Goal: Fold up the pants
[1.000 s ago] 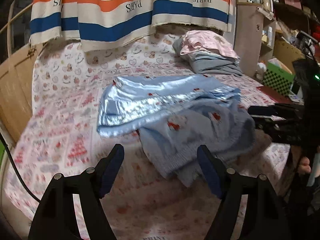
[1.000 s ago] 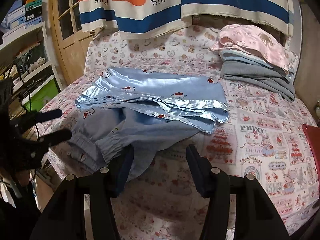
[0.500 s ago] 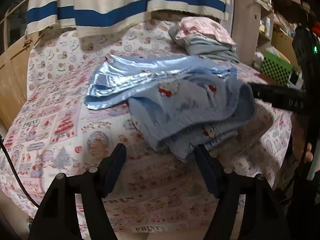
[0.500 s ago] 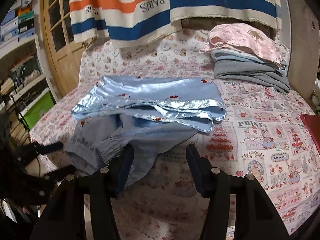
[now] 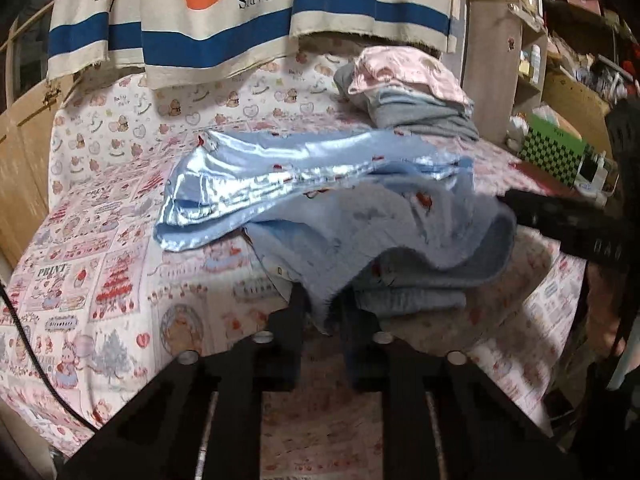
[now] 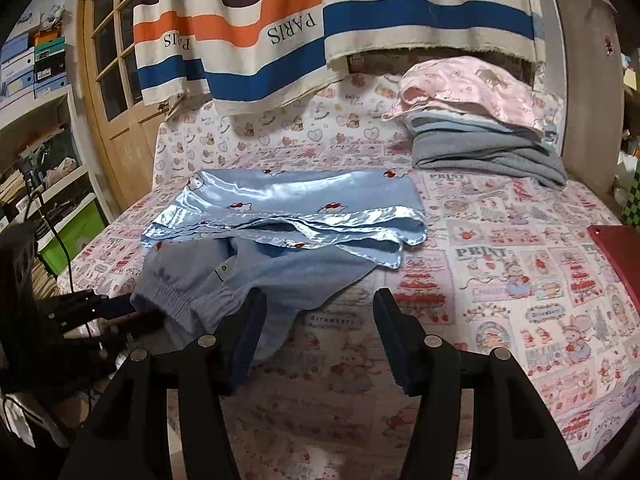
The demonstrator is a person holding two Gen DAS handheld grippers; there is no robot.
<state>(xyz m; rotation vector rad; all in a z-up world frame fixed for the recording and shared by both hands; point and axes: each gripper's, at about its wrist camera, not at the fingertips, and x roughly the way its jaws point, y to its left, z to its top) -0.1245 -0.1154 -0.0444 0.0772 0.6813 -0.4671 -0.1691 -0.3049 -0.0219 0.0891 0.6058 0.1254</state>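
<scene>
Surface: bed under pink printed sheet; striped towel hangs behind. Left gripper: jaws nearly together, pinching lower edge of blue pants. Right gripper: jaws spread, empty, hovering just beside pants' near edge. Pants lie mid-bed, shiny half folded over fleecy half. Folded clothes stacked at far right.

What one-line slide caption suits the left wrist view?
Left hand-held gripper pinches the blue pants edge on the printed bedsheet.
</scene>
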